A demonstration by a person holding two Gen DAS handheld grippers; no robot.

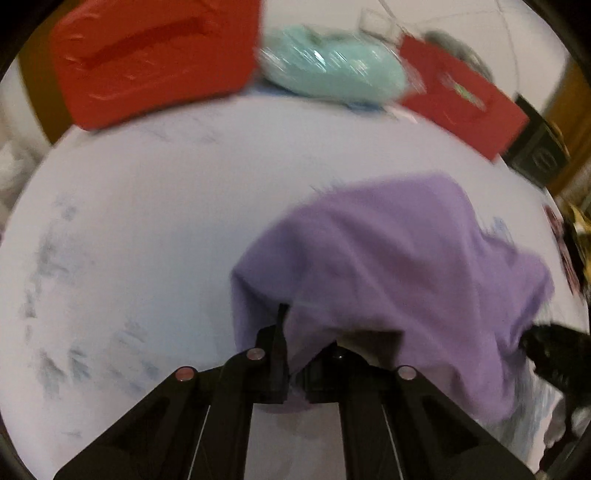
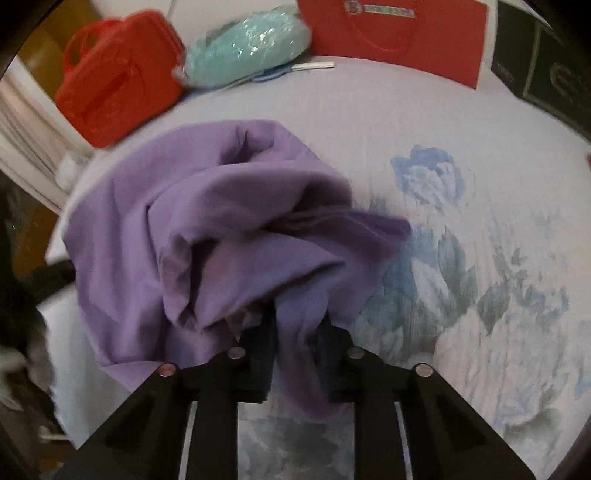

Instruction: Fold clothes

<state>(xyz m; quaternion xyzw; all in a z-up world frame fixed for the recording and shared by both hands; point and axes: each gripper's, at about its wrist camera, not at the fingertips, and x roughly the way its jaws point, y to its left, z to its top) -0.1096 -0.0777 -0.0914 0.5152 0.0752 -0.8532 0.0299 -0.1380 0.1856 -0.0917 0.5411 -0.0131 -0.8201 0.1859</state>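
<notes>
The left gripper [image 1: 295, 354] is pinched onto an edge of the purple garment [image 1: 388, 258]; cloth drapes over its fingers, and the jaws look pressed together on it. The right gripper [image 2: 299, 343] pinches another bunch of the same garment [image 2: 207, 221], a thick fold gathered between its fingers. Both point steeply down at the bed [image 2: 480, 258].

The garment lies crumpled in a heap on the floral bedspread, roughly mid-bed, between the two grippers, with loose folds rolled over each other and no flat panel showing. Along the far edge of the bed sit a red case [image 2: 118, 81], a mint-green bundle in clear wrap [image 2: 243, 48] and a red paper bag [image 2: 399, 33]; a dark box [image 2: 546, 66] stands at the far right corner.

I'd judge this the opening step: two grips taken on a still-crumpled garment, nothing folded yet. The next move seems to call for lifting both grips and drawing them apart so the cloth hangs open, then laying it flat on the clear near part of the bed, away from the items at the far edge. The right grip holds several layers, so it may drag a tangle up.
</notes>
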